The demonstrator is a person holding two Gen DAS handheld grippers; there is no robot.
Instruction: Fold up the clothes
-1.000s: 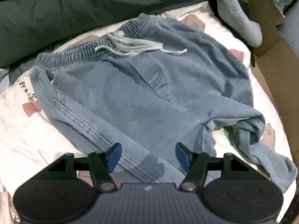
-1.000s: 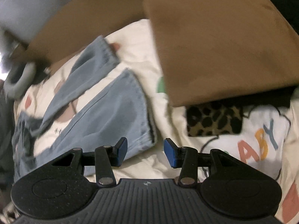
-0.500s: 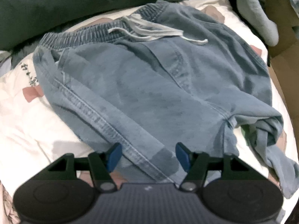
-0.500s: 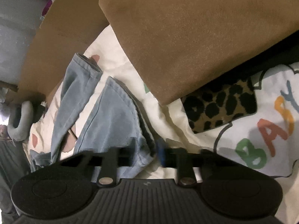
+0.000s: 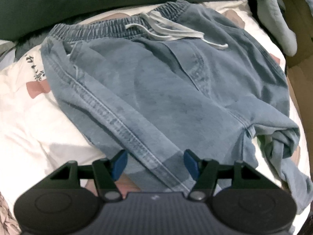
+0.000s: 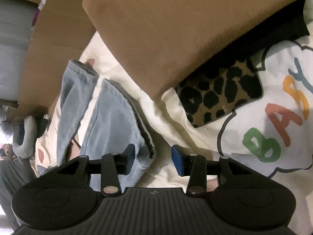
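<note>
A white printed sheet [image 5: 29, 121] covers the bed, with a pink patch and dark script near its left edge in the left view. A dark green blanket [image 5: 88, 2] lies bunched along the top. A grey plush shape [image 5: 273, 17] rests at the upper right, beside cardboard [image 5: 299, 90]. In the right view, a brown cushion [image 6: 185, 29] overlaps a leopard-print cloth [image 6: 221, 96]. Below them lies white fabric lettered "BABY" [image 6: 273, 121]. More cardboard [image 6: 52, 51] stands at the left.

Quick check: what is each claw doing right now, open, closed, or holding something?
Left claw: open over the denim trousers' side seam, gripping nothing.
Right claw: has just been opening; trouser leg hem between the jaws, not clamped.
</note>
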